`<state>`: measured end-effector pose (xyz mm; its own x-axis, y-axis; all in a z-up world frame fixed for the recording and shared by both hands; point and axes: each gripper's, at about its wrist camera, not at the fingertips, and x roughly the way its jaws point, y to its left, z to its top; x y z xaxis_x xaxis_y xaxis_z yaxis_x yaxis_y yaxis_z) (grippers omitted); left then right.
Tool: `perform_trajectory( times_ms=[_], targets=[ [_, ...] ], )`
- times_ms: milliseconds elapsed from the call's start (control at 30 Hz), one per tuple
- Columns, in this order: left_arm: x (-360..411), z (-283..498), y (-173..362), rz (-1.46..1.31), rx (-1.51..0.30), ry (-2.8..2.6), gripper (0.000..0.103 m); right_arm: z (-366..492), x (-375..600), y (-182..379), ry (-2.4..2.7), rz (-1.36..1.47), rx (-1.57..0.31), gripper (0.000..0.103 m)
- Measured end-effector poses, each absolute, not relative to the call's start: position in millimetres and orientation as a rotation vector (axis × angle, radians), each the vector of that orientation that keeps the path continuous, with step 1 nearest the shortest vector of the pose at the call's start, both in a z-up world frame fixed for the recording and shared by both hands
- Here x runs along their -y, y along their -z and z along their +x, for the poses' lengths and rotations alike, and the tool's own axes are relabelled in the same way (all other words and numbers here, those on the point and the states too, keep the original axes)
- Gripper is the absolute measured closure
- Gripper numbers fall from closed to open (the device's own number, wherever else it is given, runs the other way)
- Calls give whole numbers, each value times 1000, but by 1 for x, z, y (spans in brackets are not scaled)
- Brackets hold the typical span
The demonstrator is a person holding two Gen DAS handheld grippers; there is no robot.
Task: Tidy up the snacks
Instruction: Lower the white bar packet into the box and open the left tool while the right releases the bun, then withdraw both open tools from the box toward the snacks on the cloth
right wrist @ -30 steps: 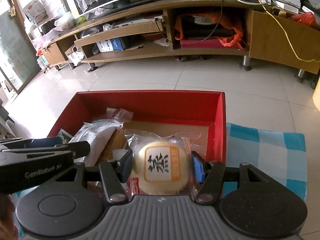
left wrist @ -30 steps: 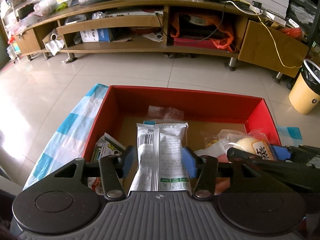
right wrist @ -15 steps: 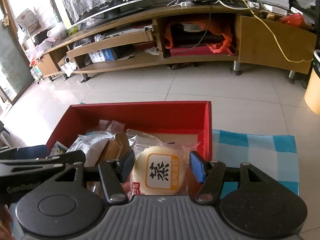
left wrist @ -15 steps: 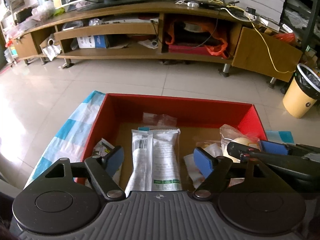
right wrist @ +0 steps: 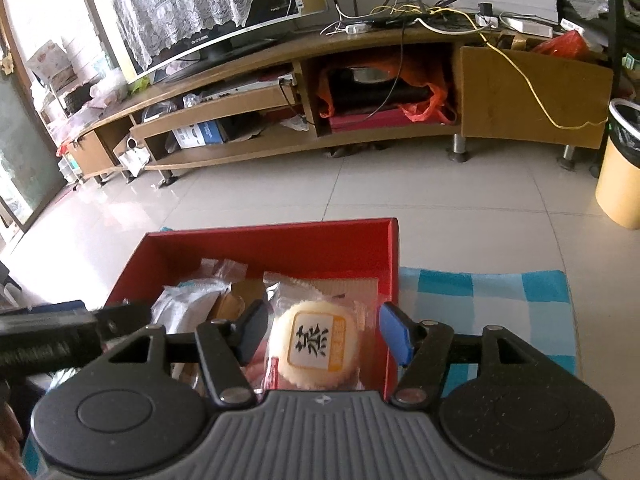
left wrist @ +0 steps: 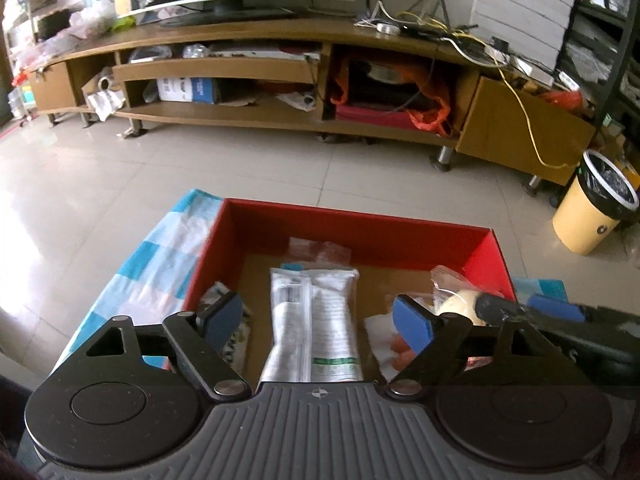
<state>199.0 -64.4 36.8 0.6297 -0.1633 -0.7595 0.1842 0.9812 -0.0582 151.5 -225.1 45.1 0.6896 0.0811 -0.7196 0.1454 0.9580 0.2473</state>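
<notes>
A red box (left wrist: 360, 228) (right wrist: 280, 244) sits on a blue-and-white checked cloth (left wrist: 160, 252) (right wrist: 480, 292) and holds several wrapped snacks. My left gripper (left wrist: 316, 320) is open above the box, over a white snack packet (left wrist: 316, 312) that lies inside. My right gripper (right wrist: 320, 332) is open, over a round yellow cake in clear wrap (right wrist: 316, 344) at the box's right side. The cake also shows in the left wrist view (left wrist: 456, 304). The white packet also shows in the right wrist view (right wrist: 188, 304).
A long wooden TV stand (left wrist: 280, 92) (right wrist: 360, 92) runs along the back on a tiled floor. A yellow waste bin (left wrist: 592, 216) (right wrist: 620, 176) stands at the right. A clear wrapper (left wrist: 320, 248) lies at the box's far wall.
Both grippers opened and let go of their snacks, the white packet and the round cake, which now lie in the box. Both grippers drew back and up.
</notes>
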Motion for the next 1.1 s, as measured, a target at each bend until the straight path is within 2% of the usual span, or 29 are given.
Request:
perform_trajectory(
  times_ms=[767, 1100],
  targets=[
    [54, 142, -28, 68, -912, 227, 12, 100, 212, -50, 12, 281, -840, 40],
    [45, 122, 2, 58, -1026, 241, 9, 78, 216, -53, 13, 282, -847, 39]
  ],
)
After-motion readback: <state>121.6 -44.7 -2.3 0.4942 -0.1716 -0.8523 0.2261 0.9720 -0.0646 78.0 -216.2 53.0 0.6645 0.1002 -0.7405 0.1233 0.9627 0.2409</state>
